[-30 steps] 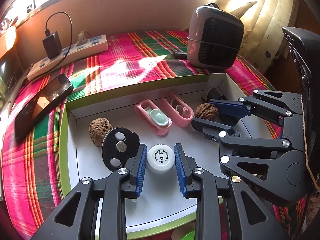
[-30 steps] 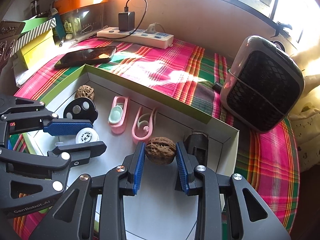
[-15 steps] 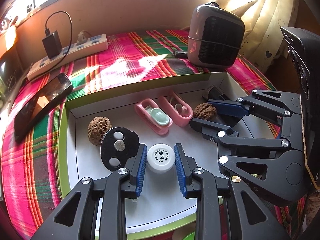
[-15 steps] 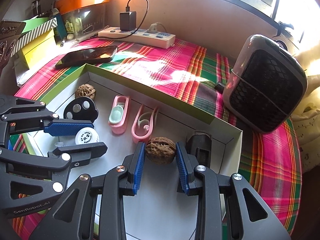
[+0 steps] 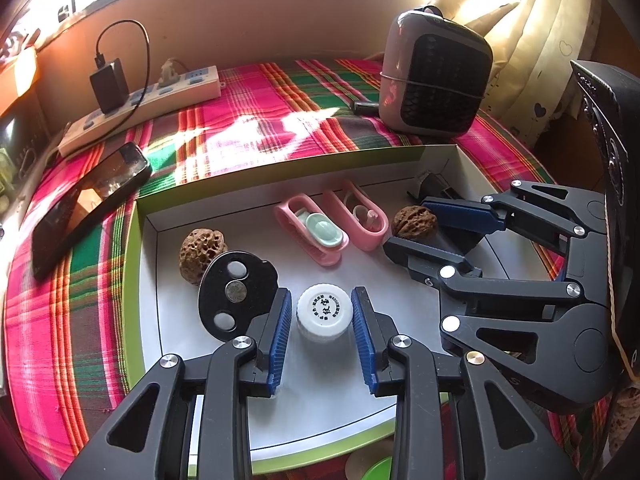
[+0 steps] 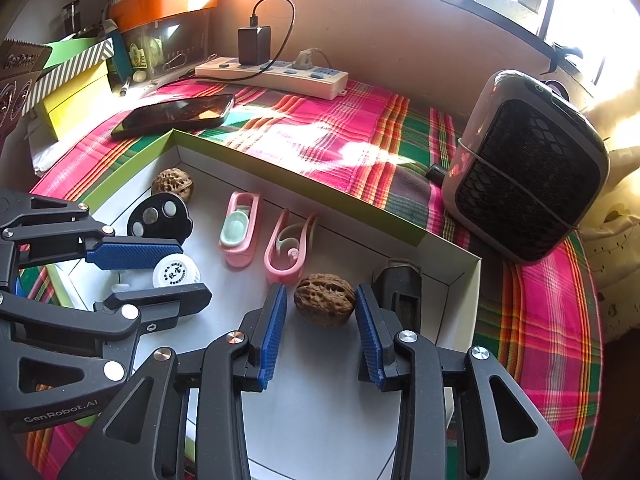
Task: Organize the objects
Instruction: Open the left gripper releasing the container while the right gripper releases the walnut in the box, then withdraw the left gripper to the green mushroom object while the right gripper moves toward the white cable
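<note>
A white, green-rimmed box (image 5: pixel 280 168) lies on the plaid cloth. Inside it, a small white-capped bottle (image 5: pixel 325 314) stands between the blue pads of my left gripper (image 5: pixel 320 296). Those jaws are opening, and a thin gap shows beside the cap. A brown walnut (image 6: pixel 325 305) rests on the box floor between the pads of my right gripper (image 6: pixel 321 292). Its jaws are opening too, and the left pad stands clear of the shell. The box also holds a second walnut (image 5: pixel 202 254), a black disc (image 5: pixel 236 292), two pink cases (image 5: pixel 312 232) and a black clip (image 6: pixel 400 292).
A black phone (image 5: pixel 88 200) lies on the cloth left of the box, with a power strip and charger (image 5: pixel 140 100) behind it. A small heater (image 5: pixel 436 84) stands at the back right. Stacked boxes (image 6: pixel 76 96) crowd the far left. A curtain hangs at the right.
Both grippers' jaws have widened slightly around the bottle and the walnut. Neither hand has moved and both objects stay where they were.
</note>
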`<state>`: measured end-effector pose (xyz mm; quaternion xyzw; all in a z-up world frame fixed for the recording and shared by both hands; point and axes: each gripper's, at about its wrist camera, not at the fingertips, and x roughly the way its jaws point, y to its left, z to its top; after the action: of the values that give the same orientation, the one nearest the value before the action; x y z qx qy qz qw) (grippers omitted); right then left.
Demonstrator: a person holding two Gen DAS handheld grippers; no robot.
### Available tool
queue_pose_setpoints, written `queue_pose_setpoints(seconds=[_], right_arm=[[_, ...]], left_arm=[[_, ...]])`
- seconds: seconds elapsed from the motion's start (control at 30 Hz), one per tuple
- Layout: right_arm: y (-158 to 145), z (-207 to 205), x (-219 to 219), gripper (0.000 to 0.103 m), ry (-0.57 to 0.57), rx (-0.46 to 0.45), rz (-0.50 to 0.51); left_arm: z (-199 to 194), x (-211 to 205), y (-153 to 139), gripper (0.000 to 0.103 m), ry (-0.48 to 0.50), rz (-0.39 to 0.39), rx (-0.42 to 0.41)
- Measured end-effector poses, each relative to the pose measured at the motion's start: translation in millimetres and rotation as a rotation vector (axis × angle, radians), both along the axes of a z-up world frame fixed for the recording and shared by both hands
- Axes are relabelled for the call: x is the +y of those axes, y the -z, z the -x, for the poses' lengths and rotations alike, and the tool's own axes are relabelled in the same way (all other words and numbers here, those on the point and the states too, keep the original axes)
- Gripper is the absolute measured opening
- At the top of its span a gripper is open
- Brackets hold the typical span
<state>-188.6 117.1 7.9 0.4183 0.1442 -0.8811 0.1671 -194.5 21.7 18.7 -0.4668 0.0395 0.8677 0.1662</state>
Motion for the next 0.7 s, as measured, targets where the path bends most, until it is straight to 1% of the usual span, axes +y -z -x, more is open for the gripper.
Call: queue_pose_setpoints(seconds=[0.07, 0.23, 0.7], right_arm=[[-0.8, -0.6, 1.1, 0.041, 0.003, 0.000, 0.007], [-4.7, -4.3, 2.3, 0.041, 0.010, 0.012, 0.015], [-20.5, -24.0, 13.3, 0.041, 0.045, 0.040, 0.054]], left_arm=[[-1.8, -1.4, -2.1, 0.030, -0.001, -0.004, 0.004], [-5.9, -2.8, -5.8, 0.033, -0.002, -0.008, 0.012], [-25.9, -10.7, -20.2, 0.033, -0.011, -0.036, 0.038]])
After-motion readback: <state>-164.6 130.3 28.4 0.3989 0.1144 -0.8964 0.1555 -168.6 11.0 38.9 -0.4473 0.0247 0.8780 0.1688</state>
